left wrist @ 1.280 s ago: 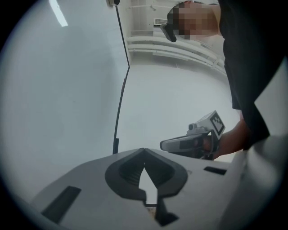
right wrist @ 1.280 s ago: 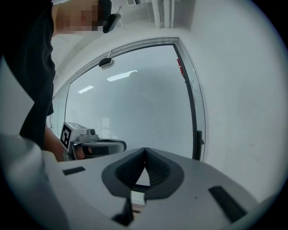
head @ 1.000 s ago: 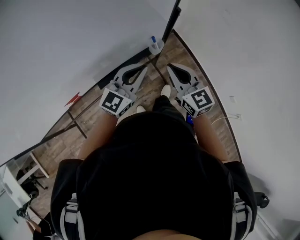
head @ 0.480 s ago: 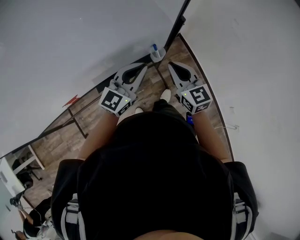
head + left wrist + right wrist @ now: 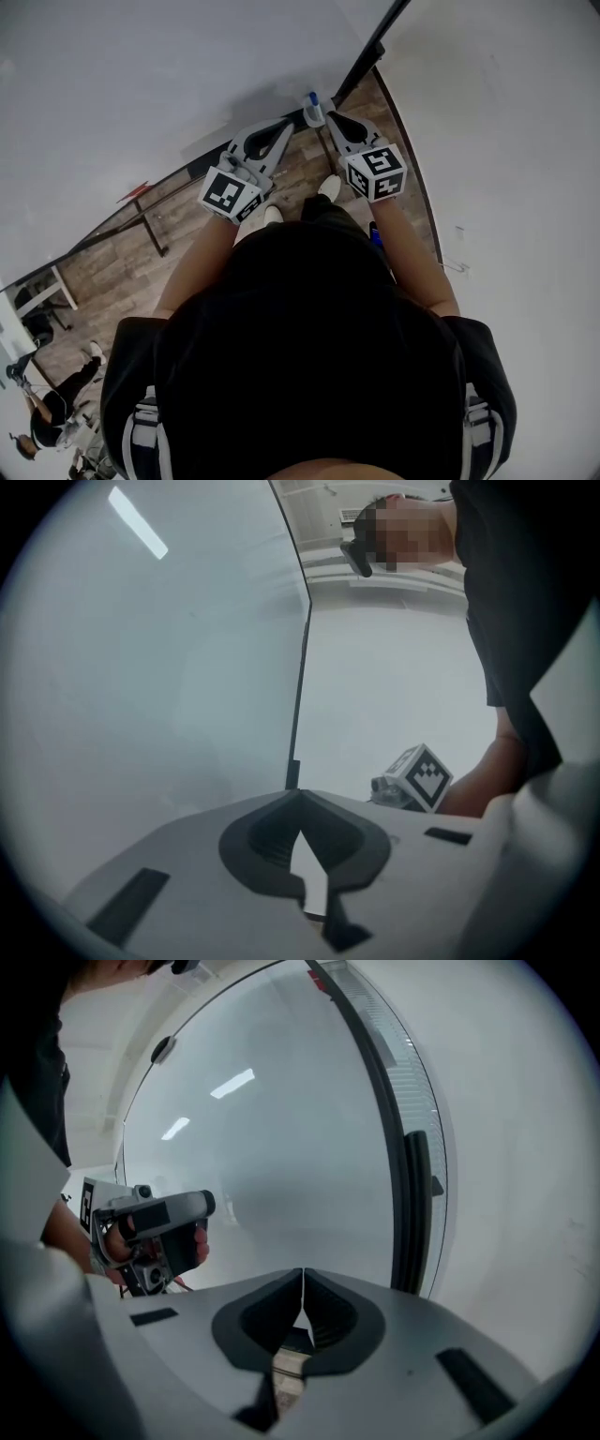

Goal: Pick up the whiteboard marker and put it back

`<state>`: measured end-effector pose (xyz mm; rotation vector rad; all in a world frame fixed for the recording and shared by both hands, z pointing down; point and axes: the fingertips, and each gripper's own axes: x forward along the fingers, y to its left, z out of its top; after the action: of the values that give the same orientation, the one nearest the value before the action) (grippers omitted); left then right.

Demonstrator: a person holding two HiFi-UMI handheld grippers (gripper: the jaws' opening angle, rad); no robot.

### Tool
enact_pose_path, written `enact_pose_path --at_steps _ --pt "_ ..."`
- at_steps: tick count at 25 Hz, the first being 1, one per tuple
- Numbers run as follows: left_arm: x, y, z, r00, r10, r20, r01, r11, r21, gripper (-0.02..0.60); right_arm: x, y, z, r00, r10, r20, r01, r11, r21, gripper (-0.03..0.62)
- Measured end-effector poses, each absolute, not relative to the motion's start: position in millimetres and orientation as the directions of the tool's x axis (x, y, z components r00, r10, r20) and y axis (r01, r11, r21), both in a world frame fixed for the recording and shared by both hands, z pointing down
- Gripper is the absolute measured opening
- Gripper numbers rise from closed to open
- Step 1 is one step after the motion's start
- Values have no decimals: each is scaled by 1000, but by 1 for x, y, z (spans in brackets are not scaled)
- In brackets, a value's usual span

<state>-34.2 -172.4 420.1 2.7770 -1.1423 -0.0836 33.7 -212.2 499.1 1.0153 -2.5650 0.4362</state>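
In the head view a blue-capped whiteboard marker point(image 5: 311, 97) stands in a small pale cup point(image 5: 314, 114) at the lower corner of the whiteboard point(image 5: 141, 84). My right gripper point(image 5: 330, 117) is shut and empty, its tips just right of the cup. My left gripper point(image 5: 284, 125) is also shut and empty, a little left of the cup. In the left gripper view the jaws point(image 5: 300, 795) meet in front of the whiteboard point(image 5: 150, 667). In the right gripper view the jaws point(image 5: 303, 1271) are closed; the marker and cup are hidden there.
The whiteboard's black edge post point(image 5: 370, 52) point(image 5: 412, 1204) point(image 5: 298, 667) runs up beside a white wall point(image 5: 506, 141). Wood-look floor point(image 5: 291, 178) lies below. The person's shoes point(image 5: 330, 186) stand near the cup. Each gripper shows in the other's view: right cube point(image 5: 419, 778), left gripper point(image 5: 155, 1222).
Both grippers have moved forward toward the cup with the marker. The right one has come furthest and now sits right beside the cup. Both stayed shut.
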Motion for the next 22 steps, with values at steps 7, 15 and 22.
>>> enact_pose_path --at_steps 7,15,22 --pt "-40 -186 435 674 -738 23 -731 -662 163 3 25 -235 526 -687 -545 481 -678 719 -152 0" --pt "-38 -194 441 647 -762 28 -755 -636 160 3 22 -254 549 -679 -519 520 -663 737 -130 51" --pt "-36 -203 446 617 -787 27 -780 -606 155 3 19 -262 576 -672 -474 570 -632 768 -107 72"
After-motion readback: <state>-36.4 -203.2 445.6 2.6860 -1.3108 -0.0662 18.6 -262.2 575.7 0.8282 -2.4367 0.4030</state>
